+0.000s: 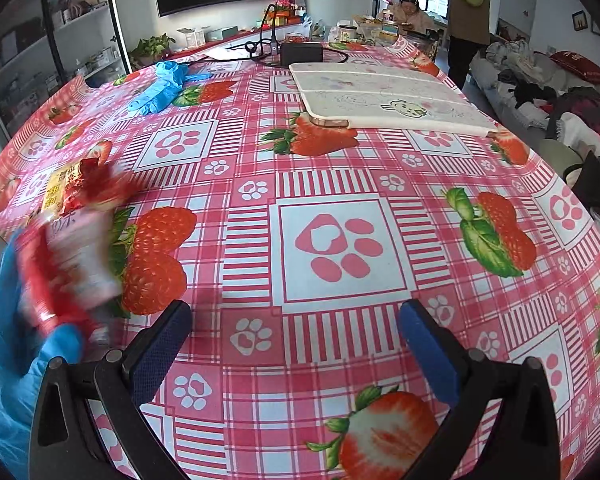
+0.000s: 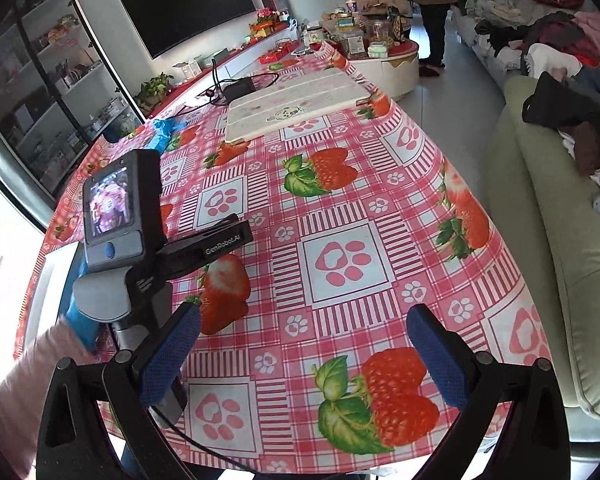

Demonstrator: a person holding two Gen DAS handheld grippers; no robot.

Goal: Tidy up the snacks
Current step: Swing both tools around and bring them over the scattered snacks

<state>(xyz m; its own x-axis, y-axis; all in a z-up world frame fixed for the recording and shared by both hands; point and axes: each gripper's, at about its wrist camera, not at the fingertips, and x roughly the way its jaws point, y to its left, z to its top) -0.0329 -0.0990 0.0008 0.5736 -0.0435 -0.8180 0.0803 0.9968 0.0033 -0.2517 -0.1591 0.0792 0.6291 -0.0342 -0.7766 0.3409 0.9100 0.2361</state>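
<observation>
I am holding my left gripper (image 1: pixel 296 340) and right gripper (image 2: pixel 302 344) wide apart, both empty, over the strawberry tablecloth (image 1: pixel 340 184). A blue-gloved hand (image 1: pixel 16 344) is gripping blurred red snack packets (image 1: pixel 68 248) at the table's left edge.

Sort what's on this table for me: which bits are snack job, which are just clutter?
Job:
- red and white snack packets, blurred, in a blue-gloved hand
- yellow and red snack packet lying on the tablecloth
- left claw and right claw, both open, empty

Clutter:
- spare blue gloves
- white folding board
- black power adapter with cable
</observation>
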